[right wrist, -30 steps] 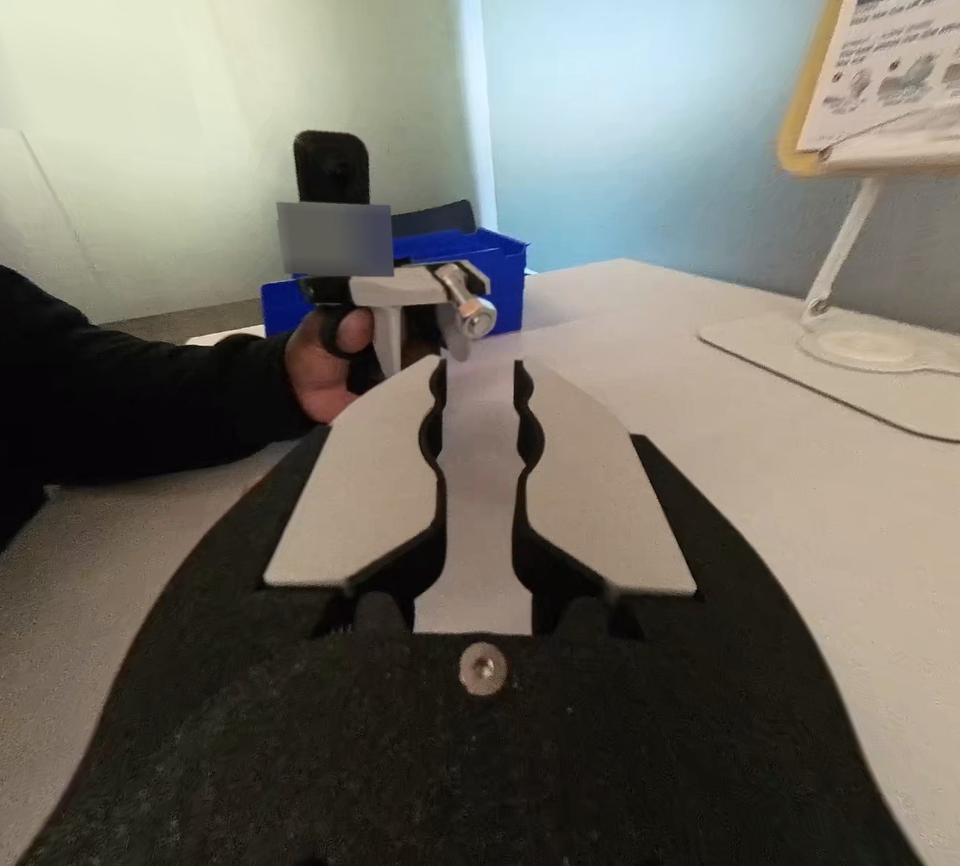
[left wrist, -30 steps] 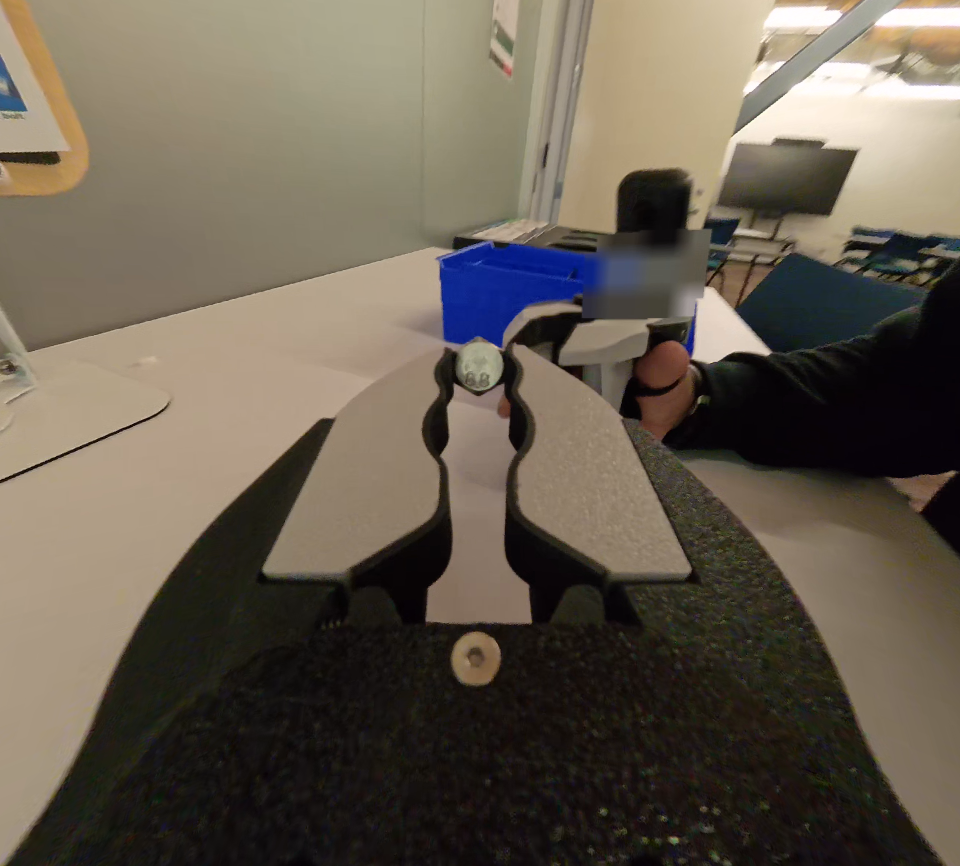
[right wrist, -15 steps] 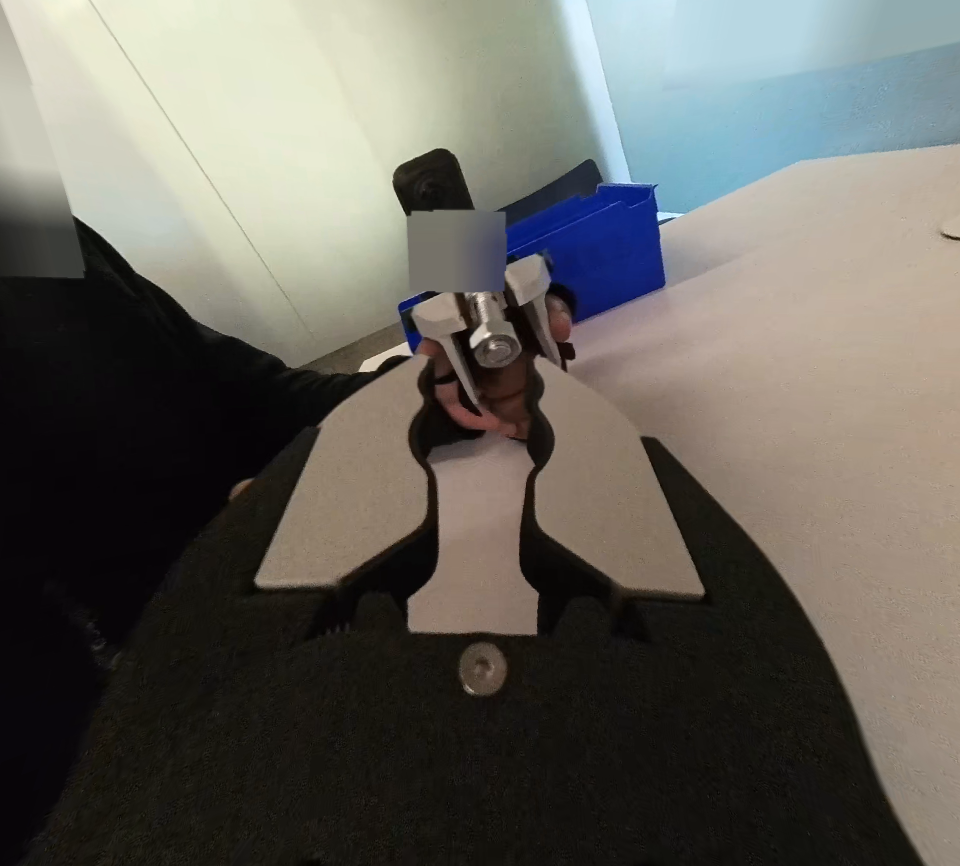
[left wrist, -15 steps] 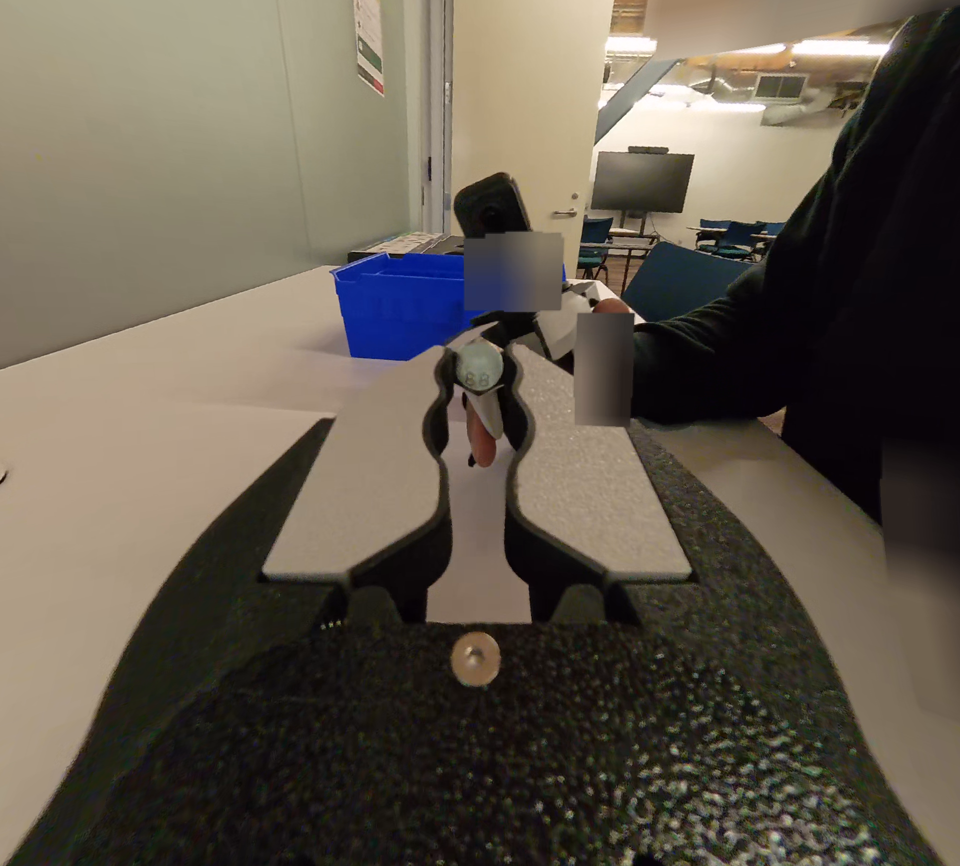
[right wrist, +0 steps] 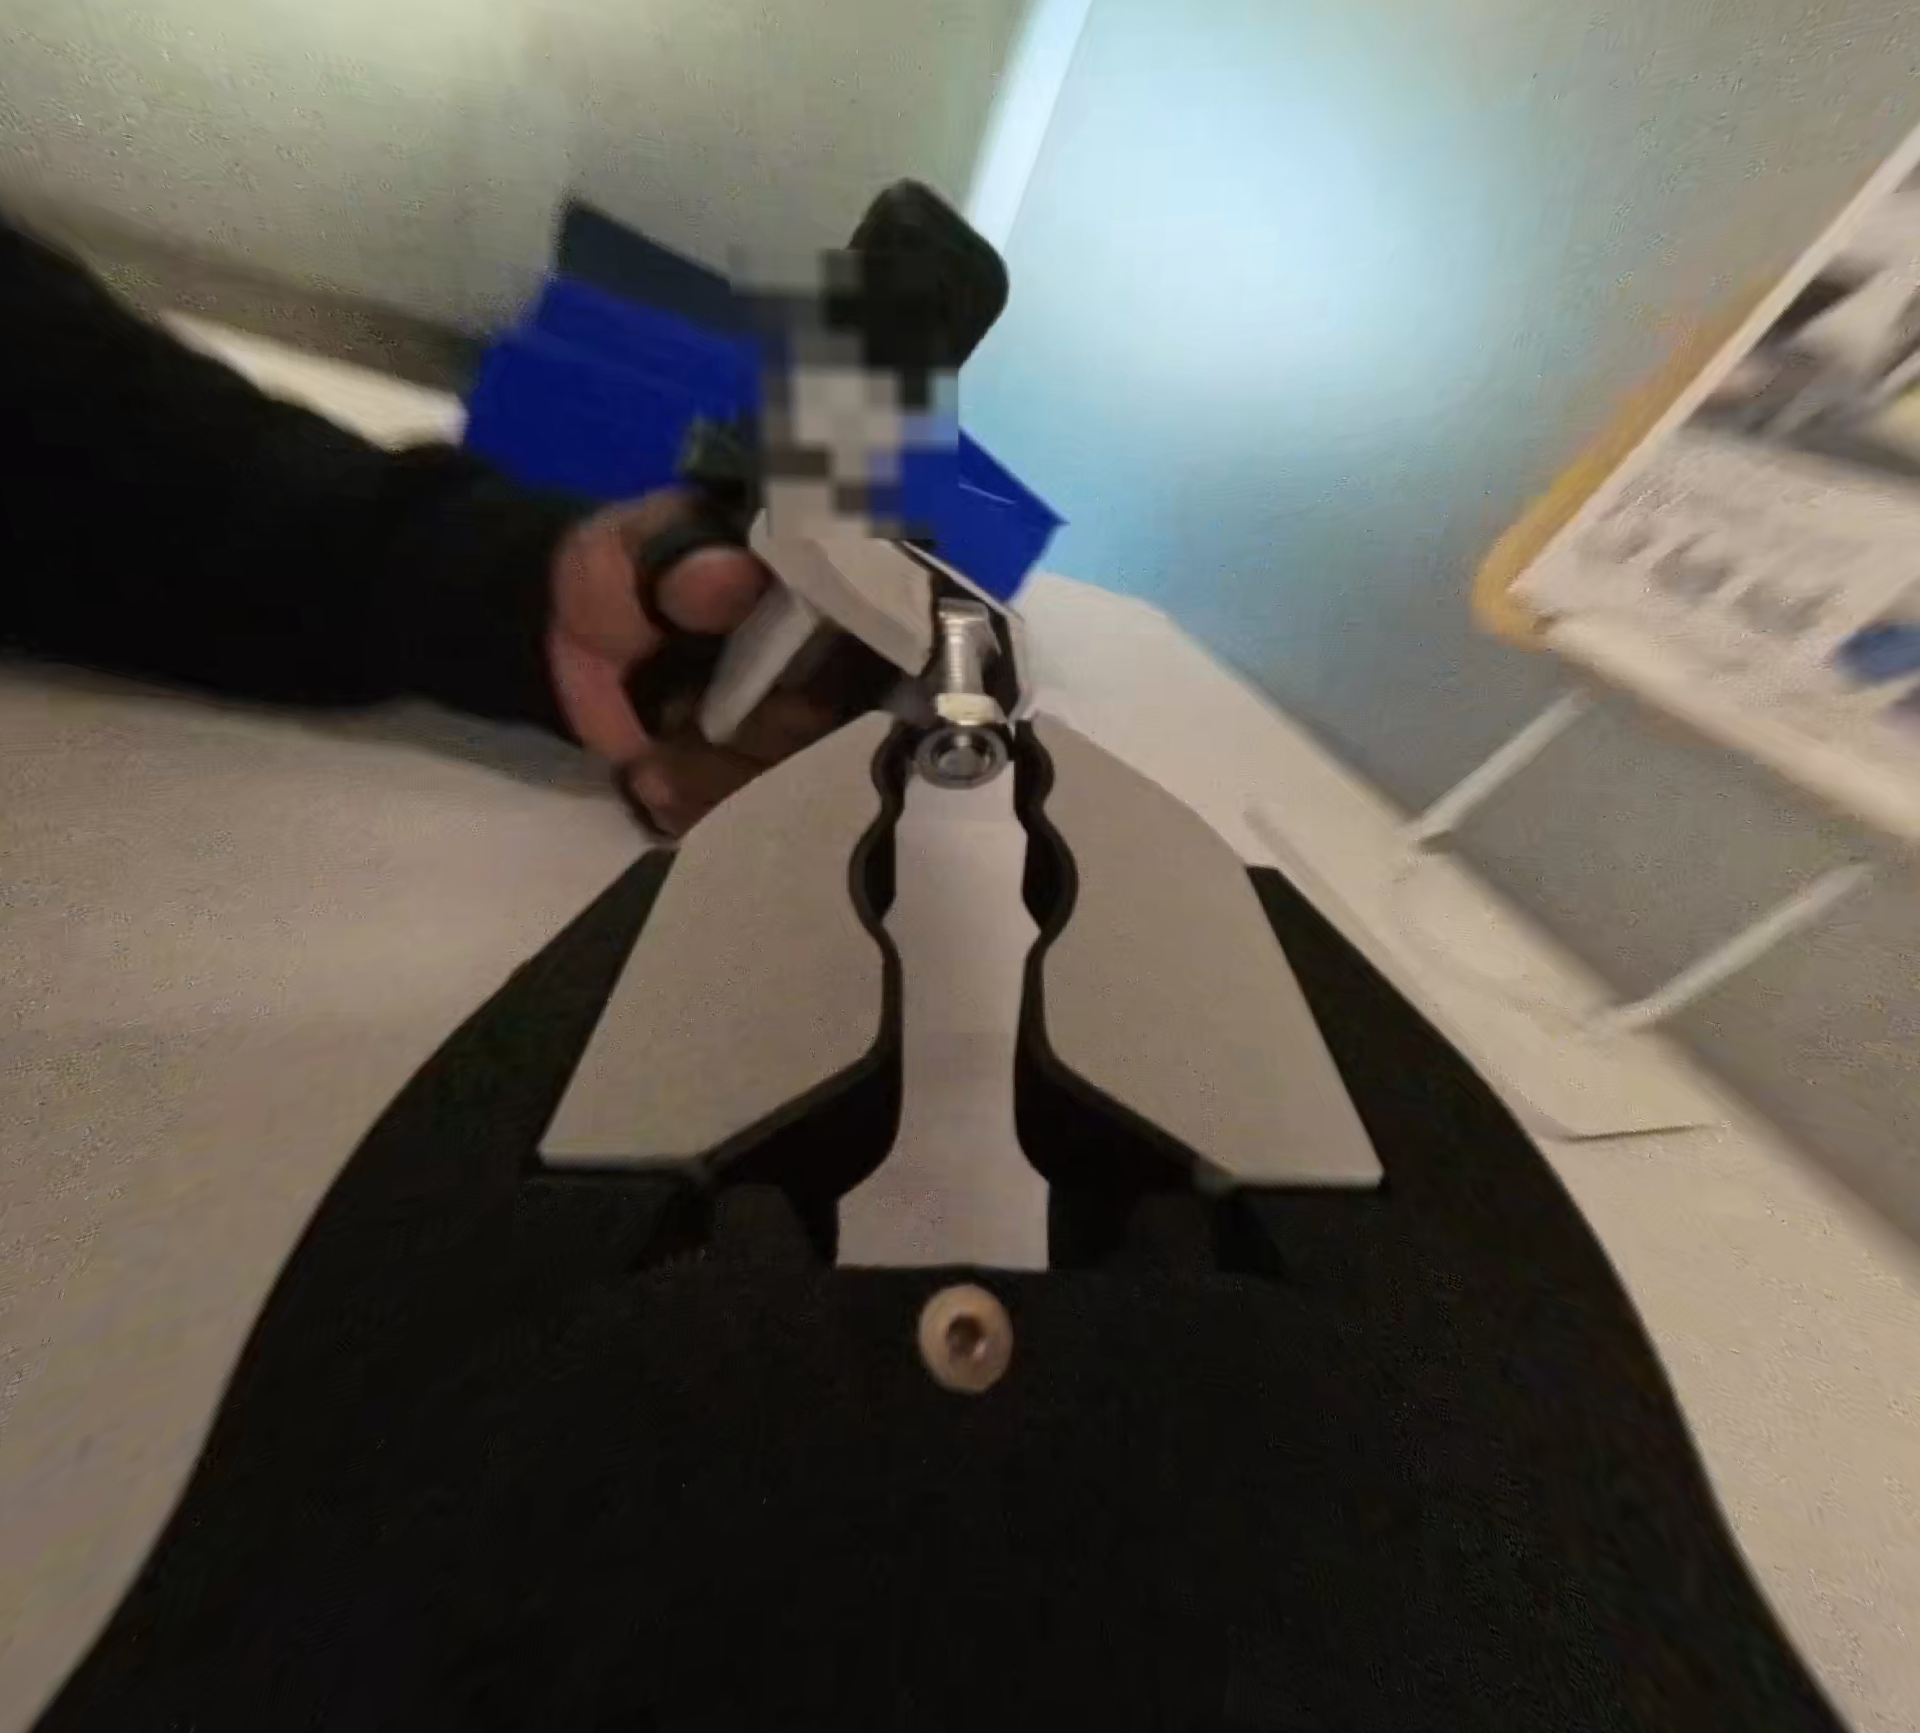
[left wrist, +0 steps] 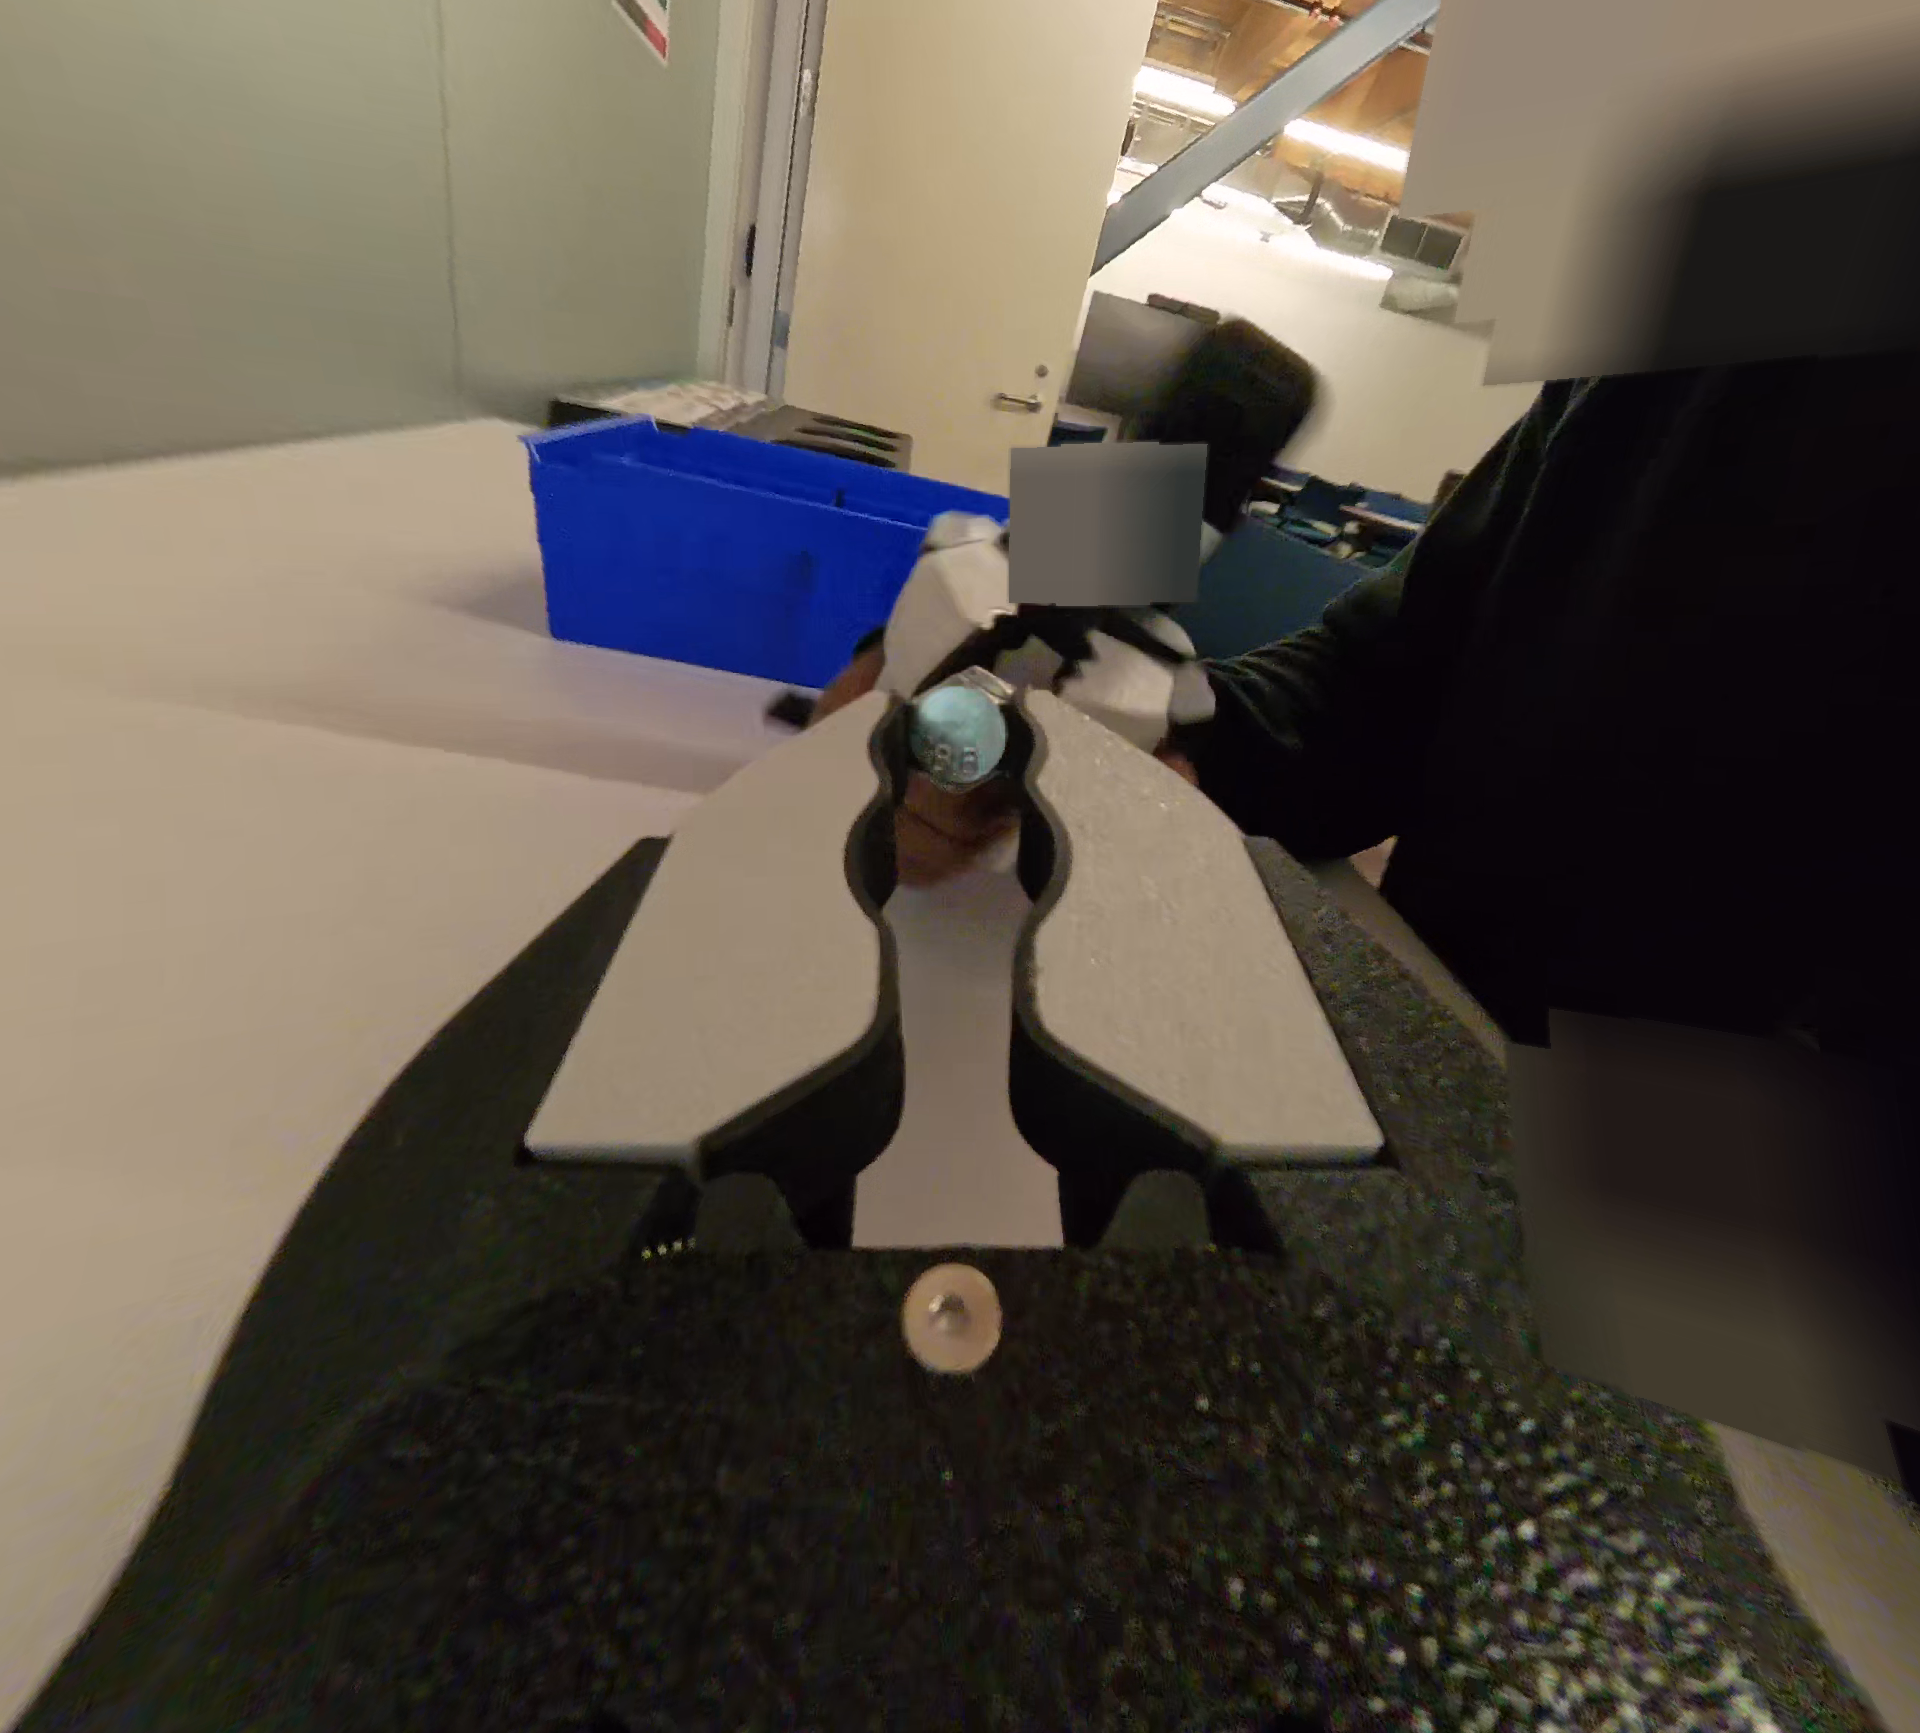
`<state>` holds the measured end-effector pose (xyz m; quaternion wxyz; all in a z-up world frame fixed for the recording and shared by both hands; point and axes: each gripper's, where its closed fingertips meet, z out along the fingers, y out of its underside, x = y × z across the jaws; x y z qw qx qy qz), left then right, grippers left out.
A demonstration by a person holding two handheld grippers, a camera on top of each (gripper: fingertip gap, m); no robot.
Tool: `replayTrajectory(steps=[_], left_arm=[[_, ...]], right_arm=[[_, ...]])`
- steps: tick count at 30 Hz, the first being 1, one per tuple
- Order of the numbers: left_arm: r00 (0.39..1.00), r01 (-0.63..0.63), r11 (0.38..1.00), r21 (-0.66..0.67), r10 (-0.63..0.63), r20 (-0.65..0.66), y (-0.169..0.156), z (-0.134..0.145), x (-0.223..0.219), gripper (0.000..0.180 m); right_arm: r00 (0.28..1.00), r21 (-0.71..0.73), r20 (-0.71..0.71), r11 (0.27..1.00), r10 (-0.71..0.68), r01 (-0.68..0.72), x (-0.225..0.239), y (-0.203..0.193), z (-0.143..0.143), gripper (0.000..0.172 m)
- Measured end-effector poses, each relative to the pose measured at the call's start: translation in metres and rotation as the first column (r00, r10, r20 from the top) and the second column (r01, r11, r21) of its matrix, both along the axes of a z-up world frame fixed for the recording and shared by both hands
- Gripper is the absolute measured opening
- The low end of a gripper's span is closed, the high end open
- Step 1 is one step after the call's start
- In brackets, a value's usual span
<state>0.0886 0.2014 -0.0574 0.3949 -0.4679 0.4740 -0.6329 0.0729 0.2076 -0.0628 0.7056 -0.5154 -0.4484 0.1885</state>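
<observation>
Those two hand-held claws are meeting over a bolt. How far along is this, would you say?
Done: the left gripper has a silver bolt clamped near its head, lifted off the white table. In hand: the right gripper grips a nut at the bolt's far end. Left: bare shank shows behind the nut, so it looks barely threaded, though I can't be sure. A blue bin stands behind.

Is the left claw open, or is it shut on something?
Shut: the left claw grips a silver bolt by its head, fingertips pressing on both sides.
</observation>
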Motion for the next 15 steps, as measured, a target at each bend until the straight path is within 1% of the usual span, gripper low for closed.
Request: replayTrajectory(steps=[1,2,3,5,7,9,11,13,15], left_arm=[[1.000,0.006,0.999,-0.033,-0.006,-0.010,0.000,-0.001,0.001,0.018],[1.000,0.007,0.999,-0.050,-0.008,-0.012,0.000,-0.001,0.001,0.017],[1.000,0.006,0.998,-0.059,-0.007,-0.004,0.001,0.000,0.001,0.017],[1.000,-0.009,0.997,-0.082,0.011,0.025,0.005,0.004,-0.001,0.017],[0.998,-0.020,0.994,-0.107,0.026,0.056,0.010,0.007,-0.004,0.017],[0.996,-0.029,0.993,-0.115,0.039,0.083,0.013,0.010,-0.007,0.017],[0.994,-0.031,0.994,-0.106,0.042,0.098,0.013,0.012,-0.008,0.017],[0.994,-0.034,0.995,-0.089,0.043,0.103,0.012,0.012,-0.008,0.018],[0.994,-0.035,0.997,-0.065,0.041,0.098,0.010,0.011,-0.006,0.017]], right_arm=[[0.991,0.150,0.106,0.987,-0.081,0.064,0.001,0.000,-0.002,0.019],[0.979,0.230,0.157,0.969,-0.131,0.093,0.001,-0.001,-0.002,0.019],[0.981,0.220,0.142,0.970,-0.133,0.100,0.001,-0.002,0.001,0.020],[0.998,0.049,-0.012,0.997,-0.056,0.056,0.002,-0.003,0.012,0.027],[0.979,-0.162,-0.204,0.985,0.023,-0.057,0.005,-0.002,0.021,0.030],[0.929,-0.334,-0.365,0.921,0.069,-0.199,0.008,0.001,0.022,0.032],[0.883,-0.438,-0.462,0.843,0.088,-0.313,0.008,0.003,0.019,0.033],[0.856,-0.503,-0.506,0.770,0.107,-0.393,0.004,0.002,0.014,0.034],[0.847,-0.535,-0.520,0.730,0.113,-0.426,0.000,0.000,0.010,0.034]])
